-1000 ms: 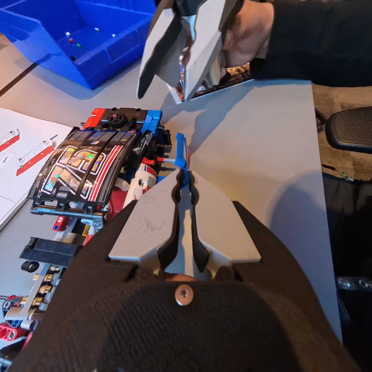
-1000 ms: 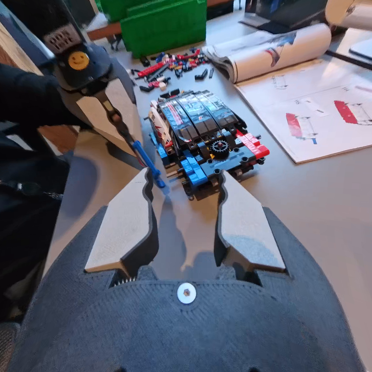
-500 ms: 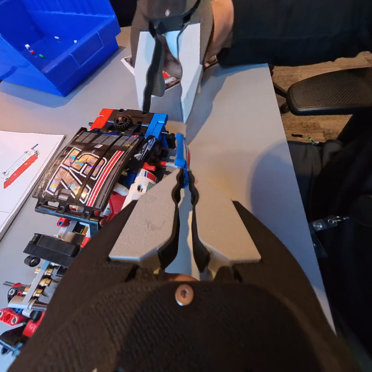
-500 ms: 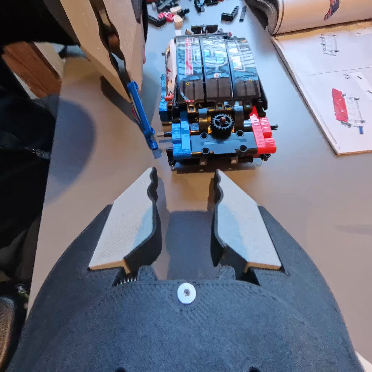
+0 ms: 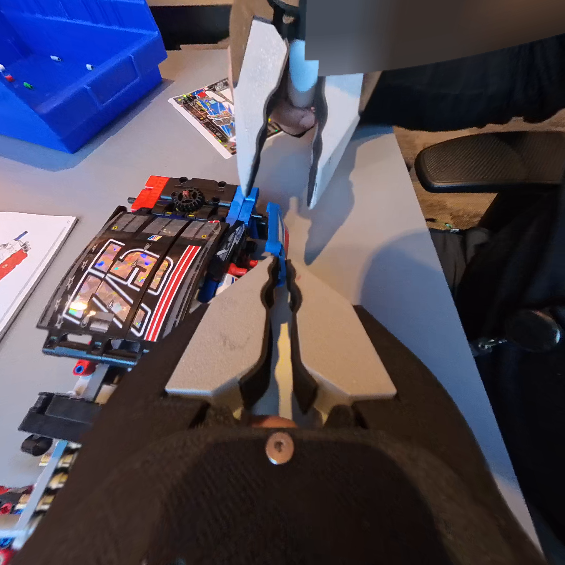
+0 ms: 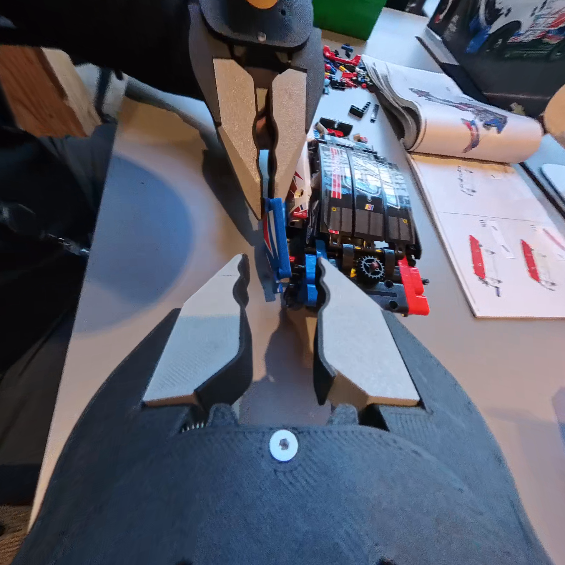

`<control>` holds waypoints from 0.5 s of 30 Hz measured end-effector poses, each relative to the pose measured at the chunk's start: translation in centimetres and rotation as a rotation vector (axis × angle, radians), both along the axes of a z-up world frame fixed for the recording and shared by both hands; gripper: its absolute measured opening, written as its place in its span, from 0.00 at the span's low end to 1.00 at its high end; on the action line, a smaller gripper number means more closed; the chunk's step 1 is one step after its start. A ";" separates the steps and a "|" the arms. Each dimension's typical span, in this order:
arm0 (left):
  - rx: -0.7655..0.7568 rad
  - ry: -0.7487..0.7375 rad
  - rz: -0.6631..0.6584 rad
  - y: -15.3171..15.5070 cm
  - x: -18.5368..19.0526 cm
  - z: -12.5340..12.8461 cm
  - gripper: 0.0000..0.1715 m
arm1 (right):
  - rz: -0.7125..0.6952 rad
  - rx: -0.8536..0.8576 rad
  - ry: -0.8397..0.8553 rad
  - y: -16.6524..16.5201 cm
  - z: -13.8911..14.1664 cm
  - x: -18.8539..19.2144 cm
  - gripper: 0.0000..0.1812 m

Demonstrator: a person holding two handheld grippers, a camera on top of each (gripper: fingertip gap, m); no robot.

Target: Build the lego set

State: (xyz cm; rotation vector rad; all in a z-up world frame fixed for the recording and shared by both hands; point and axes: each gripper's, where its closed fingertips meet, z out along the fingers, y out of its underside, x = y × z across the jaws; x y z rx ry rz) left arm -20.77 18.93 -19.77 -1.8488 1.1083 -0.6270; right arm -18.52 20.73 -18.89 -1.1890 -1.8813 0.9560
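The lego car (image 5: 131, 275), black-roofed with red stripes, lies on the grey table; it also shows in the right wrist view (image 6: 360, 198). My left gripper (image 5: 279, 269) is shut on a blue side panel (image 5: 275, 229) and holds it against the car's side, at the rear corner. The same panel (image 6: 276, 241) and left gripper (image 6: 270, 208) show in the right wrist view. My right gripper (image 6: 281, 261) is open and straddles the panel's end. One of its fingers (image 6: 336, 305) touches the blue beam (image 6: 310, 275) at the car's rear. It comes down from above in the left wrist view (image 5: 279, 197).
A blue bin (image 5: 76, 76) and a sticker sheet (image 5: 208, 113) lie beyond the car. An open instruction booklet (image 6: 489, 229) lies beside it. Loose pieces (image 6: 342, 73) and a green bin (image 6: 345, 15) sit farther off. The table edge and a chair (image 5: 489, 159) are close by.
My right gripper has come in from the table's edge to the car's rear blue corner, still open. My left gripper has brought the blue panel closer against the car's side.
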 end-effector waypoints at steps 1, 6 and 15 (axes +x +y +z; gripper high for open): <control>-0.014 -0.022 0.005 0.0 0.0 0.1 0.01 | -0.019 0.042 0.004 0.1 -0.1 -0.1 0.22; -0.123 -0.124 0.043 -0.2 -0.2 -0.1 0.00 | -0.095 0.349 0.036 -0.5 -0.9 -0.5 0.15; -0.183 -0.181 0.055 -0.2 -0.1 0.2 0.01 | -0.252 0.872 0.061 0.3 -0.9 -1.9 0.09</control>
